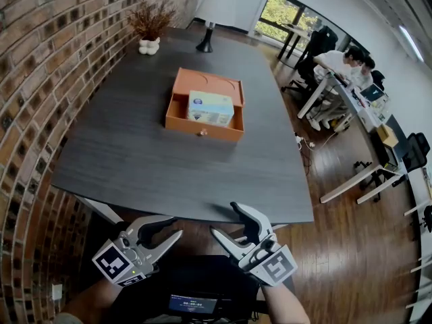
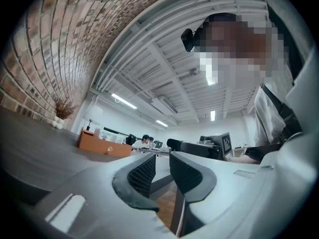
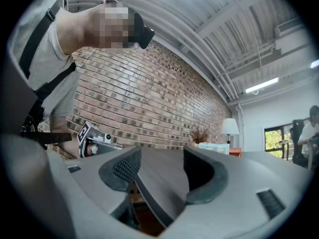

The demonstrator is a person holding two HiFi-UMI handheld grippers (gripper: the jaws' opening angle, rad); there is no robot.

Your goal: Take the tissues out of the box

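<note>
An orange open box [image 1: 202, 82] lies in the middle of the dark table [image 1: 128, 154], and a pale blue-and-white tissue pack [image 1: 210, 108] rests inside it. Both grippers hang below the table's near edge, far from the box. My left gripper [image 1: 177, 226] has its jaws nearly together with nothing between them. My right gripper [image 1: 224, 219] stands open and empty. The left gripper view looks past its close-set pads [image 2: 144, 171] to the orange box [image 2: 97, 144] far off. In the right gripper view the tissue pack [image 3: 214, 147] shows beyond the jaws.
A brick wall [image 1: 40, 79] runs along the table's left side. A white lamp [image 1: 214, 12] and a dried plant in a white vase [image 1: 150, 44] stand at the table's far end. Desks, chairs and seated people [image 1: 341, 63] fill the room at right.
</note>
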